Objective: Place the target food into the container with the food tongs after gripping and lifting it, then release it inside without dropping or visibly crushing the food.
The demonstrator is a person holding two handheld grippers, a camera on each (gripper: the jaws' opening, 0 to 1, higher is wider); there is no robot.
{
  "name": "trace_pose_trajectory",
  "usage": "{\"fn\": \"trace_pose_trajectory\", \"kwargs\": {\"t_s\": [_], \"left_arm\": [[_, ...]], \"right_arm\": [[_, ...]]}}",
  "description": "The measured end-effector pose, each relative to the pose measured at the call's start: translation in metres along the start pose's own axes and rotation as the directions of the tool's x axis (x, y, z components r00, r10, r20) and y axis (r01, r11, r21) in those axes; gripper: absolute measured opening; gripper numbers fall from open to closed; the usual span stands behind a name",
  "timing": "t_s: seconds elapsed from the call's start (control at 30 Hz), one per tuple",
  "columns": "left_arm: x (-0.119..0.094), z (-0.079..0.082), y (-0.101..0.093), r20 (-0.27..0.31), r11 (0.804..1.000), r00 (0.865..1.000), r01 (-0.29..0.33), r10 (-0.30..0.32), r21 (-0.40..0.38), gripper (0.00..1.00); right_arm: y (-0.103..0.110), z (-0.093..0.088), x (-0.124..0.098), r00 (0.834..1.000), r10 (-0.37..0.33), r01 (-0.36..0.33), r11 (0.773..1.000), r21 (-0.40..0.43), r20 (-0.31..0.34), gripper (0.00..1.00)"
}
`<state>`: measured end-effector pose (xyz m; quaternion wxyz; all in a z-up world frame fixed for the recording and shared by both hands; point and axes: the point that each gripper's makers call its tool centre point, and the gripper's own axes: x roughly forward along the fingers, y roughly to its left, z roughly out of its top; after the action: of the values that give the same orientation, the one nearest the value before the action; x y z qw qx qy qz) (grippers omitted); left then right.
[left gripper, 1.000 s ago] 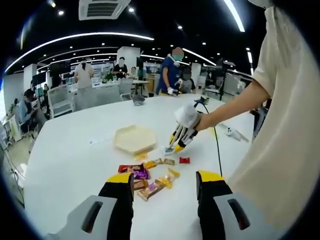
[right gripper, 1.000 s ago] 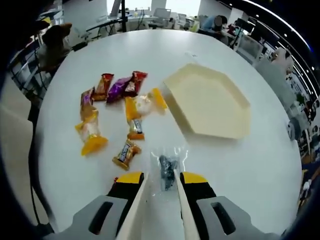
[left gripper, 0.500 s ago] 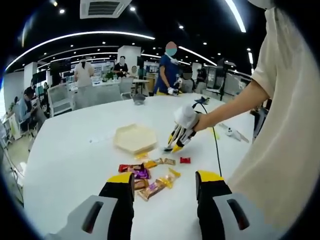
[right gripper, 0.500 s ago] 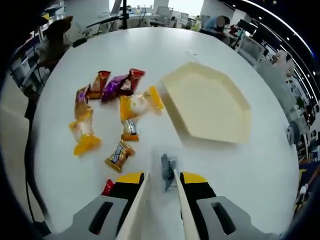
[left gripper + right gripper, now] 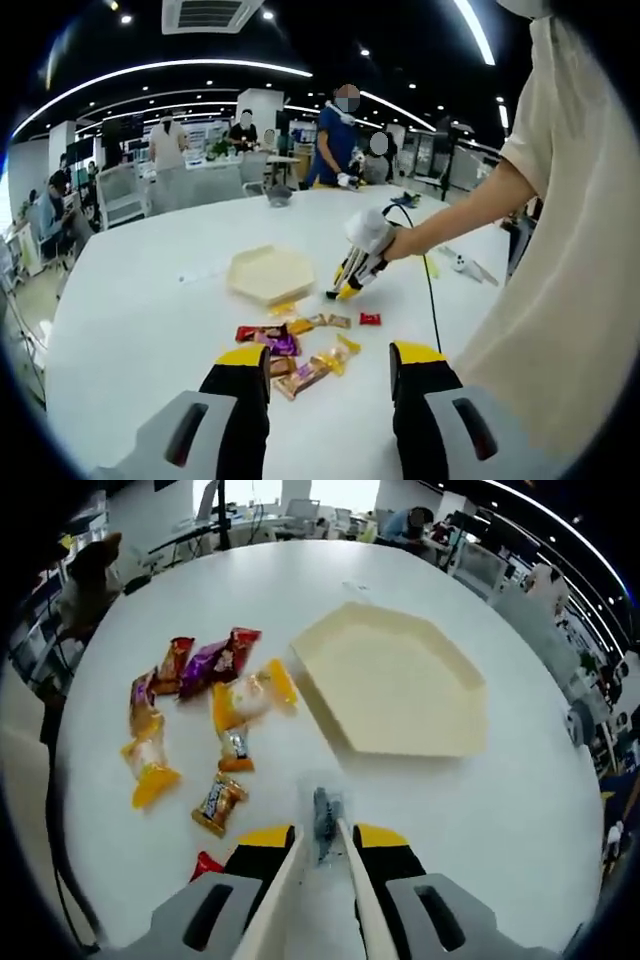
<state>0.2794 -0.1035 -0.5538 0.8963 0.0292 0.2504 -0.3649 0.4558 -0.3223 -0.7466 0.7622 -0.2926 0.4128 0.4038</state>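
The white bench (image 5: pixel 520 810) carried everything you needed: the cream hexagonal container (image 5: pixel 390 680) lay on it with nothing inside, and the loose pile of wrapped snacks (image 5: pixel 205 715) sat just beside its left edge in the right gripper view.

Over the last second, the change was a lift. A second ago the clear-wrapped dark candy (image 5: pixel 323 818) lay on the bench between the tips of your food tongs (image 5: pixel 322 865); at this moment it was pinched between them and, as far as could be judged, clear of the surface, with the container closer ahead than before. In the left gripper view your right claw (image 5: pixel 345 283) also rode higher above the bench than it had.

Your right claw was clamped down on the tong arms, which in turn held the candy at their tips. Your left claw (image 5: pixel 328 372) stood wide and empty, low over the near side of the pile, well apart from the work.

For the task, that meant the grip and lift looked done, with no sign of crushing, though the wrapper was small and hard to read. The carry over the container's rim and the release inside were not yet done.
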Motion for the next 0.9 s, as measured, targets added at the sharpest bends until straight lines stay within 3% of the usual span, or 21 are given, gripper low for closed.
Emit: {"fn": "trace_pose_trajectory", "kwargs": {"t_s": [0.4, 0.9], "left_arm": [[0.000, 0.000, -0.002, 0.000, 1.000, 1.000, -0.004, 0.004, -0.004, 0.46], [0.001, 0.002, -0.005, 0.012, 1.000, 1.000, 0.002, -0.002, 0.001, 0.46]], "right_arm": [[-0.003, 0.000, -0.004, 1.000, -0.003, 0.000, 0.993, 0.119, 0.026, 0.19], [-0.001, 0.002, -0.019, 0.998, -0.017, 0.006, 0.985, 0.174, 0.066, 0.18]]}}
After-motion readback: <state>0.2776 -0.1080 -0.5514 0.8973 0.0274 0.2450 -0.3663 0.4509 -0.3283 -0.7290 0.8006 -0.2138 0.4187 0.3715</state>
